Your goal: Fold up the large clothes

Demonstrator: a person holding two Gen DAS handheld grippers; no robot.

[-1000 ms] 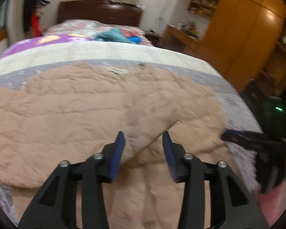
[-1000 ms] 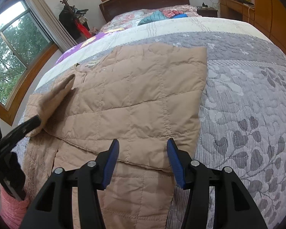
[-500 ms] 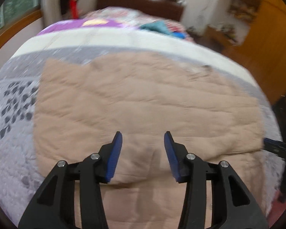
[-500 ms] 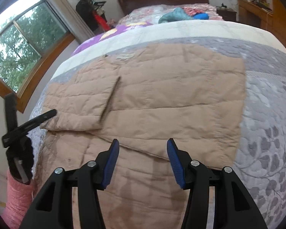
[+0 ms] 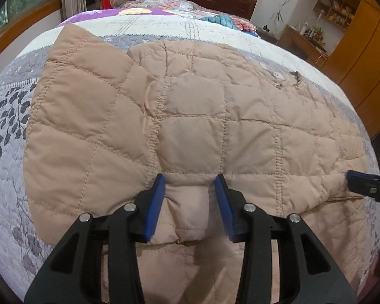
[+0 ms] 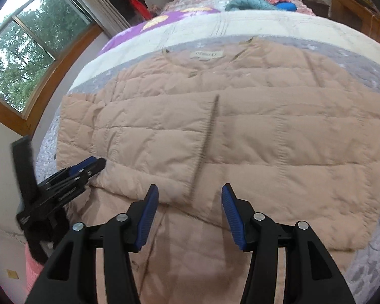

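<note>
A tan quilted jacket [image 5: 190, 116] lies spread on the bed, its sides folded in over the body. My left gripper [image 5: 191, 197] is down at the near folded edge, and a puffy bulge of the fabric is pinched between its blue pads. From the right wrist view the same gripper [image 6: 93, 164] sits at the fold's lower left corner. My right gripper [image 6: 190, 202] hovers open just above the jacket [image 6: 266, 131], near a stitched seam, with nothing between its fingers. Its tip [image 5: 354, 177] shows at the jacket's right edge. The neck label faces up at the far end.
The jacket rests on a grey leaf-patterned quilt [image 5: 10, 116] on a large bed. Teal and blue clothes [image 6: 250, 1] lie by the dark headboard. A wooden wardrobe [image 5: 362, 50] stands to the right and a window [image 6: 25, 50] to the left.
My left gripper carried the raised sleeve across the jacket and sank to the near edge; the sleeve now lies flat. My right gripper slid left toward the jacket's middle.
</note>
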